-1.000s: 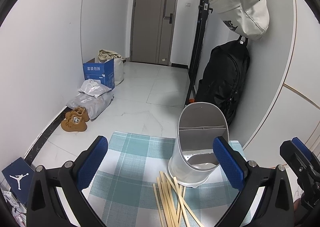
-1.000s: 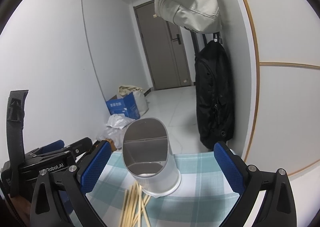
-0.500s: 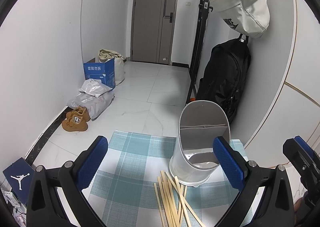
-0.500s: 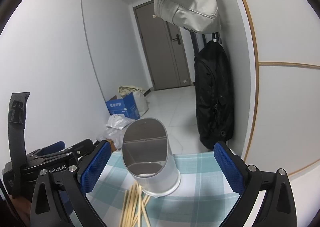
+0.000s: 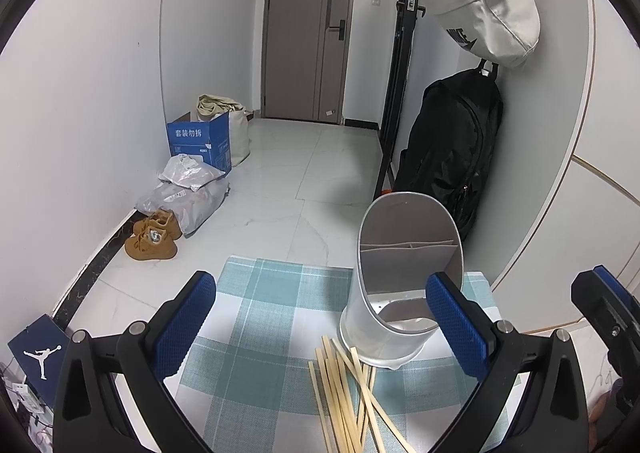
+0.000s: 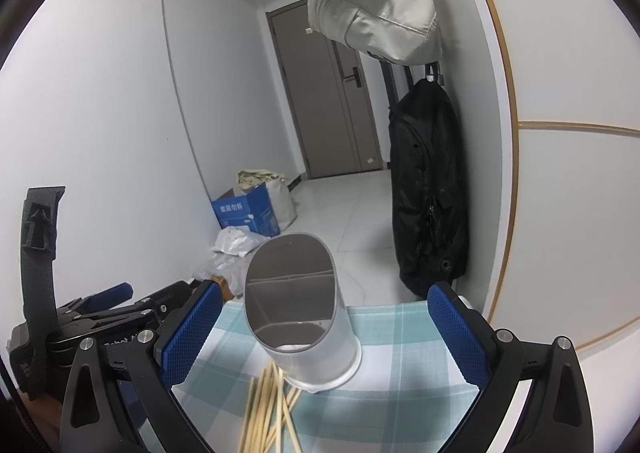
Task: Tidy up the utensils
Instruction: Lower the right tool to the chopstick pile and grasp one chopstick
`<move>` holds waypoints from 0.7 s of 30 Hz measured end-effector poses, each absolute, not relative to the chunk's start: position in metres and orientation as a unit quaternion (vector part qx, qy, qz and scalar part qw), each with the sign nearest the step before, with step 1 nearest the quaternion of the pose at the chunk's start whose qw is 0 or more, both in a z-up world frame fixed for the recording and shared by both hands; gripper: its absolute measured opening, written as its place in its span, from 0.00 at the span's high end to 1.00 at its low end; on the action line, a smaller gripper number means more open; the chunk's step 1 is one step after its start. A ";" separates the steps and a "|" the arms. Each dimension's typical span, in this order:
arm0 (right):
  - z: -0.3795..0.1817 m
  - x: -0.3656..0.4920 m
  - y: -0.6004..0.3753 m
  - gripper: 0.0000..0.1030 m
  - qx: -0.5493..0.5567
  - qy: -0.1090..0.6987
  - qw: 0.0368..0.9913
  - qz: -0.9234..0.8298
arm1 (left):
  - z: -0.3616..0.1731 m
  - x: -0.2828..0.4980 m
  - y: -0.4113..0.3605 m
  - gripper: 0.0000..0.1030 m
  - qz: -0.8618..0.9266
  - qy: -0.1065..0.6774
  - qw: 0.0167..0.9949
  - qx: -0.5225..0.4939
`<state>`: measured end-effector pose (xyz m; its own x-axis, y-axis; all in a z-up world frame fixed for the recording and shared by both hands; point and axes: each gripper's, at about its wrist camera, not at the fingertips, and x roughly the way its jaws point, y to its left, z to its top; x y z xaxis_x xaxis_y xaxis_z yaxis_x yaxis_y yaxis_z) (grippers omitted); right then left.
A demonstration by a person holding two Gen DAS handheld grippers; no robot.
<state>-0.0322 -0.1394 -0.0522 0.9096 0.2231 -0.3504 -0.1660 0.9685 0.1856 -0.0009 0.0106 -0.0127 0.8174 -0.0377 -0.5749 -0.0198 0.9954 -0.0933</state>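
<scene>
Both claws, left gripper (image 5: pixel 322 327) and right gripper (image 6: pixel 324 331), hang released. Pale wooden chopsticks (image 5: pixel 346 393) sprawl lower centre, against the grey divided plastic holder (image 5: pixel 400 281), handy for loading.

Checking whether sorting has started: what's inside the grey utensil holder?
The utensil holder shows only bare dividers and a bare floor in front; the rear compartments' bottoms are hidden. The chopsticks all lie outside on the checked cloth.
</scene>
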 end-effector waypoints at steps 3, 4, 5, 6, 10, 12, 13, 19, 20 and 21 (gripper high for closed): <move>-0.052 -0.031 -0.141 0.00 0.078 0.188 0.974 0.103 | -0.014 -0.001 0.009 0.01 -0.005 0.303 0.952 -0.046; -0.052 -0.031 -0.141 0.00 0.078 0.188 0.974 0.103 | -0.013 0.000 0.009 0.01 -0.005 0.303 0.952 -0.045; -0.052 -0.031 -0.141 0.00 0.078 0.189 0.974 0.103 | -0.013 0.000 0.009 0.01 -0.005 0.303 0.952 -0.044; -0.052 -0.031 -0.141 0.00 0.078 0.189 0.974 0.103 | -0.013 0.000 0.009 0.01 -0.005 0.303 0.952 -0.044; -0.053 -0.029 -0.141 0.00 0.077 0.194 0.972 0.104 | -0.014 0.002 0.008 0.01 -0.004 0.305 0.951 -0.043; -0.054 -0.028 -0.140 0.00 0.075 0.200 0.971 0.105 | -0.015 0.003 0.010 0.01 -0.001 0.307 0.951 -0.041; -0.056 -0.027 -0.139 0.00 0.073 0.204 0.971 0.106 | -0.015 0.004 0.011 0.01 0.001 0.309 0.950 -0.038; -0.067 -0.020 -0.128 0.09 0.067 0.238 0.960 0.134 | -0.023 0.006 0.037 0.01 0.011 0.327 0.944 -0.044; -0.070 -0.018 -0.125 0.10 0.068 0.249 0.956 0.141 | -0.024 0.007 0.045 0.01 0.016 0.331 0.942 -0.051; -0.073 -0.016 -0.123 0.11 0.068 0.258 0.952 0.149 | -0.025 0.007 0.053 0.01 0.020 0.334 0.940 -0.059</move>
